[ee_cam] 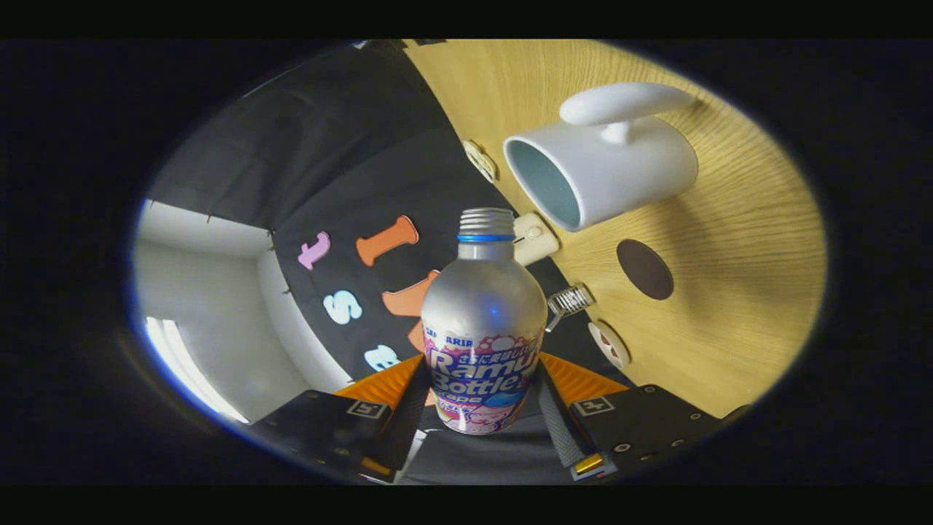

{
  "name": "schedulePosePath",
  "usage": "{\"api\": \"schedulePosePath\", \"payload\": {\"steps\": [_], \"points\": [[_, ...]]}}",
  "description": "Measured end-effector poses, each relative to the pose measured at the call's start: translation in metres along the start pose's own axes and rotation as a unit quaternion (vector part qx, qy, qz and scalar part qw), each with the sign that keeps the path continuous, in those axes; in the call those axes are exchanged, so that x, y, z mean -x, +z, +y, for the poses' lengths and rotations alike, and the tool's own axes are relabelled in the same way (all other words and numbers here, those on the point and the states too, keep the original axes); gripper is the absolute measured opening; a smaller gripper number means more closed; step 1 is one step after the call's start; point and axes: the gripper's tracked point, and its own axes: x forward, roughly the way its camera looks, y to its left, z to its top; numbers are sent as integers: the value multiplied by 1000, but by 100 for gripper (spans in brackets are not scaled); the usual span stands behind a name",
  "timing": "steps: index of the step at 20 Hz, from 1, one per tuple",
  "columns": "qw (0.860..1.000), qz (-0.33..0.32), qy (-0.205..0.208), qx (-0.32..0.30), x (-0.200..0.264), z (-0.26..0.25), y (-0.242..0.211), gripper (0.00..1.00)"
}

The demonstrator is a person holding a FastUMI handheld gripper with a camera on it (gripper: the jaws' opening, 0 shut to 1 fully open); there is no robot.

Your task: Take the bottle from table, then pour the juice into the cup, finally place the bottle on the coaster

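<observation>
My claw (482,408) gripped the bottle (483,328), tilted toward the cup (605,171); pouring seemed underway, and I judged its open mouth needed bringing over the rim

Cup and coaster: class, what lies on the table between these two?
Nothing: in the gripper view, bare wood separates the cup from the coaster. The gripper holds the bottle.
</observation>
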Motion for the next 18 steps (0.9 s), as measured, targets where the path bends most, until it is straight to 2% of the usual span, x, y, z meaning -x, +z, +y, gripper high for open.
{"api": "schedulePosePath", "payload": {"steps": [2, 4, 6, 8, 10, 11, 14, 18], "points": [[998, 15, -21, 63, -5, -16, -10, 77], [989, 30, -36, 142, -6, -26, -19, 77], [974, 36, -39, 222, -6, -27, -23, 77], [952, 37, -32, 302, -10, -25, -22, 77], [915, 44, -22, 401, -16, -22, -30, 77], [891, 49, -23, 452, -20, -24, -31, 77], [812, 64, -26, 579, -33, -28, -37, 77], [697, 66, -49, 712, -44, -39, -29, 77]]}}
